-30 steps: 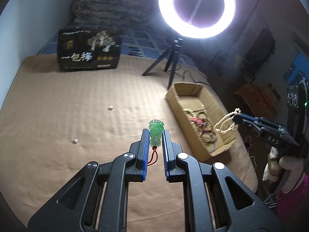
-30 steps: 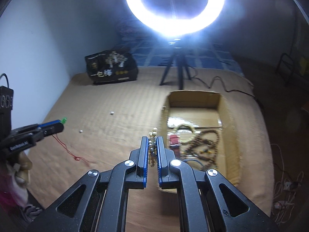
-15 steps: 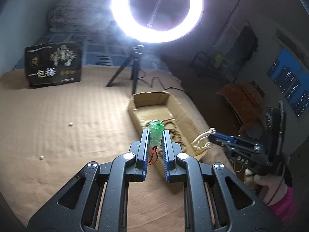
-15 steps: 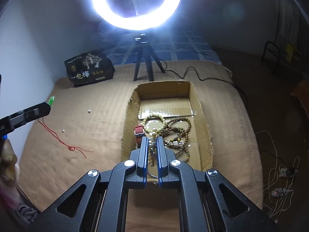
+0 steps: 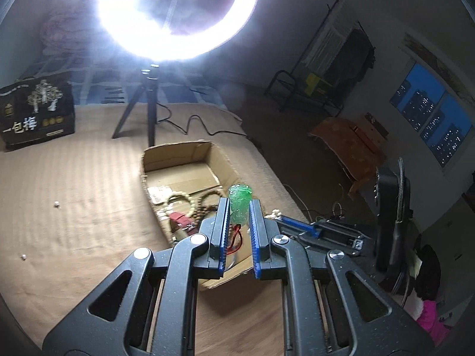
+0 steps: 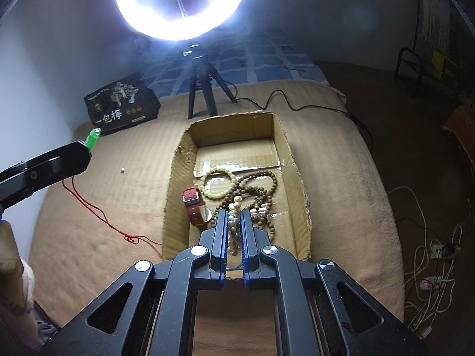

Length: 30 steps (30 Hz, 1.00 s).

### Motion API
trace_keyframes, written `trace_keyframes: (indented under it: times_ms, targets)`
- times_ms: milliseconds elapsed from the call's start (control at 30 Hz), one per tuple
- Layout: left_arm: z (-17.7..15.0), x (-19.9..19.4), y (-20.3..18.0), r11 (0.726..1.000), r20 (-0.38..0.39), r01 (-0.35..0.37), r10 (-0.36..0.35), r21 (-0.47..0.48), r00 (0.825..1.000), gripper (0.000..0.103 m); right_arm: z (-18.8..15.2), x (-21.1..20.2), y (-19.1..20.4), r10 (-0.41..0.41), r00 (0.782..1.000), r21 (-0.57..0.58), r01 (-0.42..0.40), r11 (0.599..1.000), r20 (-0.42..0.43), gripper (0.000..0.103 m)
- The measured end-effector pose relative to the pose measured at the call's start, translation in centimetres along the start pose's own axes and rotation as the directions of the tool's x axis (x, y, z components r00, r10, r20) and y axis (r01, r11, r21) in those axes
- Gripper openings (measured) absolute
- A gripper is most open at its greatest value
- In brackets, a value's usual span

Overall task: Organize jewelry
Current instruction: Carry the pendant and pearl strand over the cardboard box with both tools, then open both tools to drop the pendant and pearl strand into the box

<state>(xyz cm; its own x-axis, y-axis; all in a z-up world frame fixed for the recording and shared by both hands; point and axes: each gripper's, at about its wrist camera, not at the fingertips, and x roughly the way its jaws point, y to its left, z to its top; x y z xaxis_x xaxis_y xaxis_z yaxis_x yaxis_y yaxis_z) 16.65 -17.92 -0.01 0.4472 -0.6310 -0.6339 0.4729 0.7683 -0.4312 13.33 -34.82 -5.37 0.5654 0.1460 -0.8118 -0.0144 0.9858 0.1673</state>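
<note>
The left claw [image 5: 240, 211] is clamped on the green pendant [image 5: 240, 204], hard and slippery; its red cord [image 6: 98, 210] trails limp on the bed. The right claw [image 6: 234, 219] pinches the loose, light pearl strand [image 6: 235, 216] above the cardboard box [image 6: 292, 178].

The only writing I can read is "一包梅" in white on the black bag [image 5: 37, 112] (gold emblems beside it unreadable), left of the ring light's tripod [image 5: 147, 109].
</note>
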Motion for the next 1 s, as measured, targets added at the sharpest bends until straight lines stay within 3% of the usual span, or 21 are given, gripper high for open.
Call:
trace_keyframes:
  times_ms: [333, 1000]
  targets:
    - [0.1, 3.3, -1.3, 1.0, -0.03, 0.014, -0.014, -0.002, 0.999, 0.011, -0.1, 1.2, -1.9, 0.003, 1.0, 0.044, -0.002, 0.999, -0.029, 0.006]
    - [-3.9, 7.7, 2.3, 0.998, -0.15, -0.055, 0.049, -0.034, 0.987, 0.011, -0.4, 4.0, -2.8, -0.016, 0.995, 0.064, 0.022, 0.998, -0.095, 0.006]
